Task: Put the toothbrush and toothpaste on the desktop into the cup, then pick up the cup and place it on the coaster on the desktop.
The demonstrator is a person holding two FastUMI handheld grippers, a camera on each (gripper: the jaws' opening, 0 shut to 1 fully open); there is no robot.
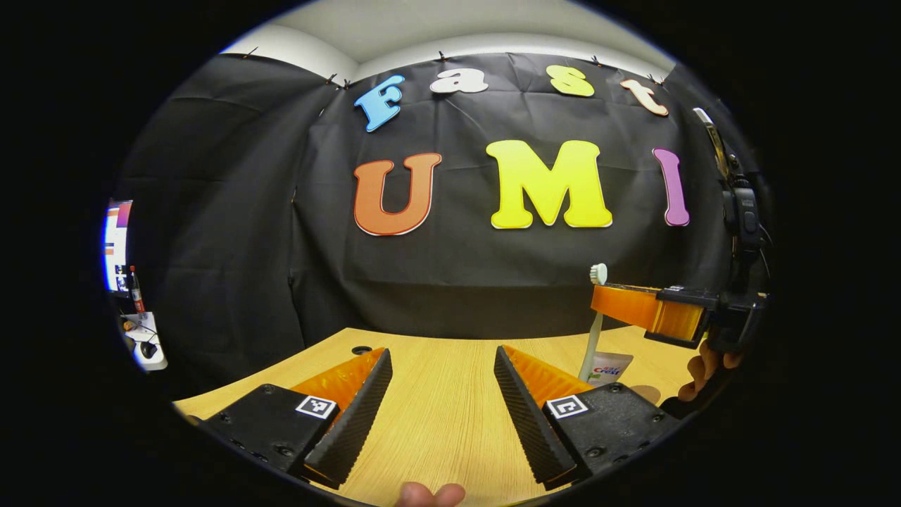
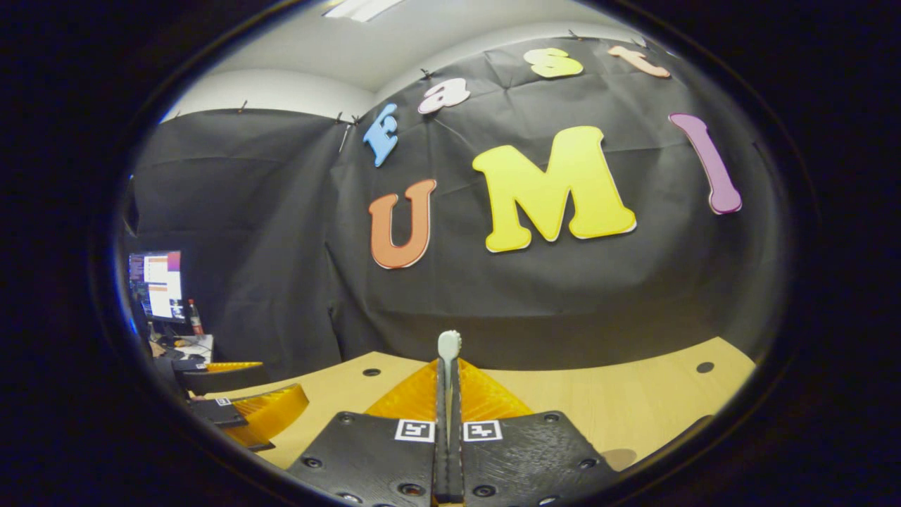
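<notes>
My right gripper [image 2: 448,405] is shut on the white toothbrush [image 2: 449,346], whose bristle head sticks up above the closed fingers. In the left gripper view, that right gripper [image 1: 607,301] hangs at the right above the table, a hand behind it. It holds the toothbrush [image 1: 593,345] upright. Just beside the brush's lower end stands the toothpaste [image 1: 611,367], a white tube whose lower part is hidden behind my own finger. My left gripper [image 1: 440,394] is open low over the wooden table [image 1: 436,366], with nothing between its fingers. It also appears far left as the left gripper [image 2: 246,415].
The wooden table [image 2: 633,401] has small round holes [image 1: 361,350] [image 2: 704,367] near its back edge. Beyond the booth at the left are a lit monitor [image 2: 158,285], a red bottle [image 2: 195,317] and a cluttered desk [image 1: 144,345]. A fingertip [image 1: 429,495] shows at the bottom.
</notes>
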